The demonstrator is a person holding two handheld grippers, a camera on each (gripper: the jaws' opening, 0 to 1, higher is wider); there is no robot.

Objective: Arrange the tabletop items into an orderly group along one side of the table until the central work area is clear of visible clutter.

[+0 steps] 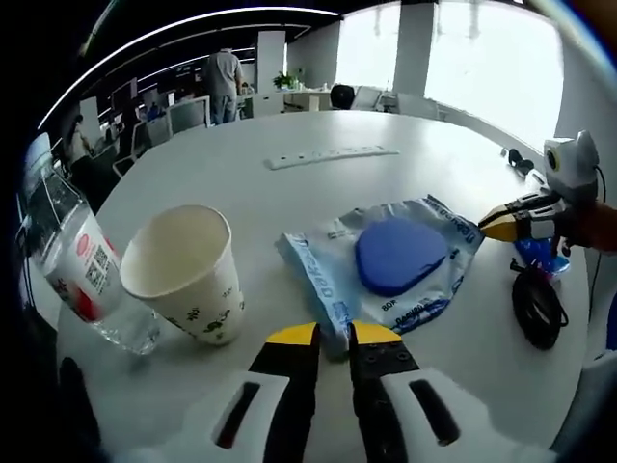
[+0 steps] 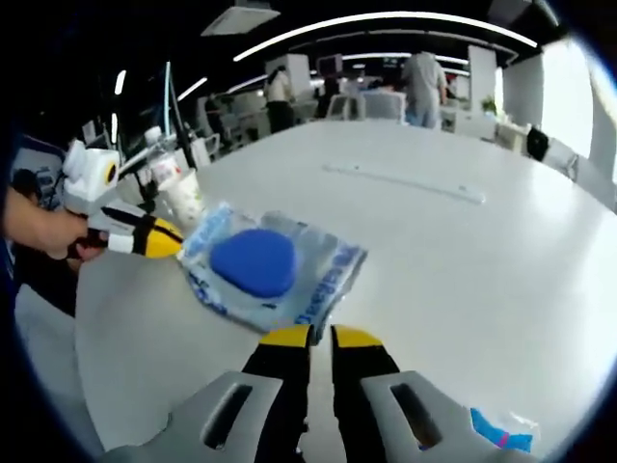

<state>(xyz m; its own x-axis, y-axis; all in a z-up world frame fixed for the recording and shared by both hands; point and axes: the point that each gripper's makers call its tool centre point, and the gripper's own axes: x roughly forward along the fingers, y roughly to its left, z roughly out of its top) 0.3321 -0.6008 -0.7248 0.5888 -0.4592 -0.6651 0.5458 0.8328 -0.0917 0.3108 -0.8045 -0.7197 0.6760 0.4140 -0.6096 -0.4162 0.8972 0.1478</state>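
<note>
White table [image 1: 405, 164], paper cup [image 1: 188, 272] beside bottle [image 1: 82, 275]

Left gripper [image 1: 333, 335] black jaws, yellow tips, white housing (slotted), right gripper [image 2: 321, 337] identical

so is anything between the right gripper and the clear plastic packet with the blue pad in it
Nothing visible. The right gripper sits just short of the clear plastic packet, bare white table between them; the left gripper is at the packet's far edge.
</note>
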